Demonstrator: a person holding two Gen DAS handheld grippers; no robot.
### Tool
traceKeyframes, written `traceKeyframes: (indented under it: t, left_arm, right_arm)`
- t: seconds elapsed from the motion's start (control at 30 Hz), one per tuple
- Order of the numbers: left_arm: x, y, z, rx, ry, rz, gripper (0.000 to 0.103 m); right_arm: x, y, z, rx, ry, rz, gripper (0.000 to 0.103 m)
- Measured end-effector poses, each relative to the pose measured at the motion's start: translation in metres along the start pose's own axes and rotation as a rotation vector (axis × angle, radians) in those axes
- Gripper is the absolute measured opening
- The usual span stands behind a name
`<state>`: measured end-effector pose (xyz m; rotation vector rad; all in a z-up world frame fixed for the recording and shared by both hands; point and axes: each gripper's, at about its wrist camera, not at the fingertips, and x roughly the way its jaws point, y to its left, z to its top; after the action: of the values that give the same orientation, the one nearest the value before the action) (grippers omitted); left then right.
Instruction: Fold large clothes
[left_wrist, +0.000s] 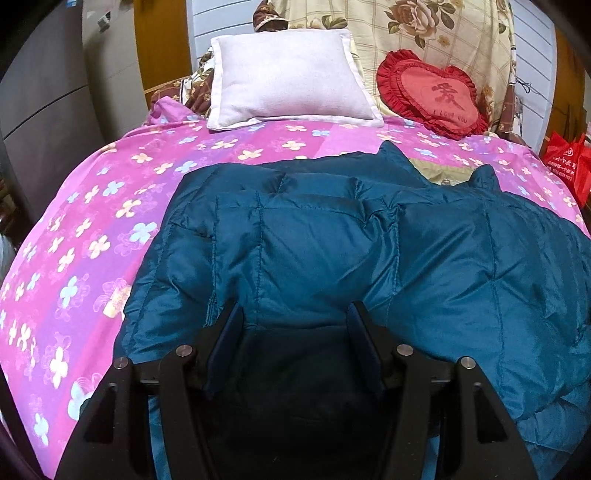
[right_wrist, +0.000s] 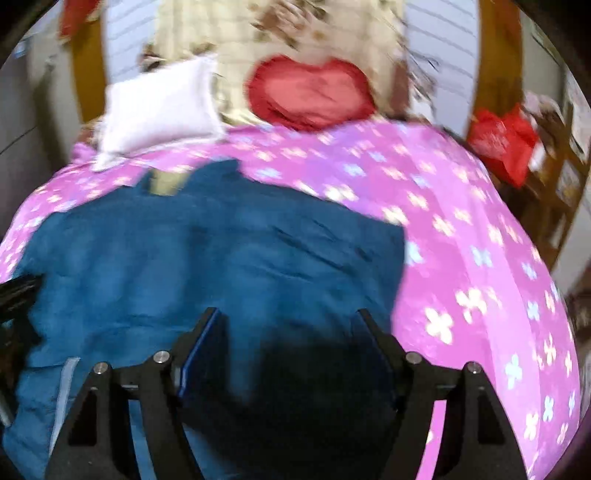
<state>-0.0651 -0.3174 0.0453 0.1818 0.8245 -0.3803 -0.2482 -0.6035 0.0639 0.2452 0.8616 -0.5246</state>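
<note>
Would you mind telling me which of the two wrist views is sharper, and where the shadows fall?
Left wrist view: sharp, with the quilting seams on the blue jacket and the lettering on the heart cushion crisp; fisheye bends the pink bedspread. Right wrist view: motion-blurred throughout, flowers smeared. In both, a dark shadow lies on the jacket between the gripper fingers.

left tool (left_wrist: 295, 314) angled downward, jaws apart, right tool (right_wrist: 288, 319) angled downward, jaws apart
</note>
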Motion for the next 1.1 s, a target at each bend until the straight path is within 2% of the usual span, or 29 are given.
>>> traceKeyframes:
  t: [0.07, 0.17, 0.3, 0.4, 0.5, 0.6, 0.73, 0.83, 0.93, 1.1]
  left_arm:
    - [0.001, 0.0, 0.0, 0.001, -0.001, 0.001, 0.04]
    - [0.001, 0.001, 0.0, -0.004, 0.001, -0.006, 0.04]
    - [0.0, 0.004, 0.0, -0.012, 0.0, -0.023, 0.04]
    - [-0.001, 0.004, 0.0, -0.005, -0.002, -0.014, 0.04]
    - [-0.001, 0.004, 0.0, -0.001, -0.005, -0.008, 0.04]
    - [-0.001, 0.003, -0.001, -0.002, -0.005, -0.009, 0.04]
    - [-0.001, 0.002, -0.001, 0.002, -0.009, -0.003, 0.041]
    - [-0.002, 0.003, -0.001, 0.0, -0.007, -0.009, 0.041]
    - [-0.006, 0.007, -0.002, -0.004, 0.009, -0.025, 0.041]
    - [-0.031, 0.02, -0.009, -0.02, 0.017, -0.024, 0.04]
  right_arm:
    - [0.022, -0.009, -0.003, 0.016, 0.049, 0.014, 0.078]
    - [0.028, -0.011, -0.004, 0.043, 0.044, 0.029, 0.079]
    - [0.002, -0.009, -0.005, 0.033, 0.014, 0.008, 0.079]
    - [-0.027, -0.001, -0.012, 0.006, -0.04, 0.034, 0.079]
    - [-0.037, 0.016, -0.016, -0.038, -0.056, 0.059, 0.079]
    - [-0.027, 0.034, -0.021, -0.072, -0.028, 0.08, 0.079]
    - [0.004, 0.051, -0.031, -0.122, 0.021, 0.03, 0.08]
    - [0.009, 0.053, -0.029, -0.109, 0.029, 0.028, 0.081]
    - [-0.001, 0.049, -0.029, -0.092, 0.049, 0.051, 0.081]
    - [-0.036, 0.034, -0.037, -0.052, 0.009, 0.087, 0.082]
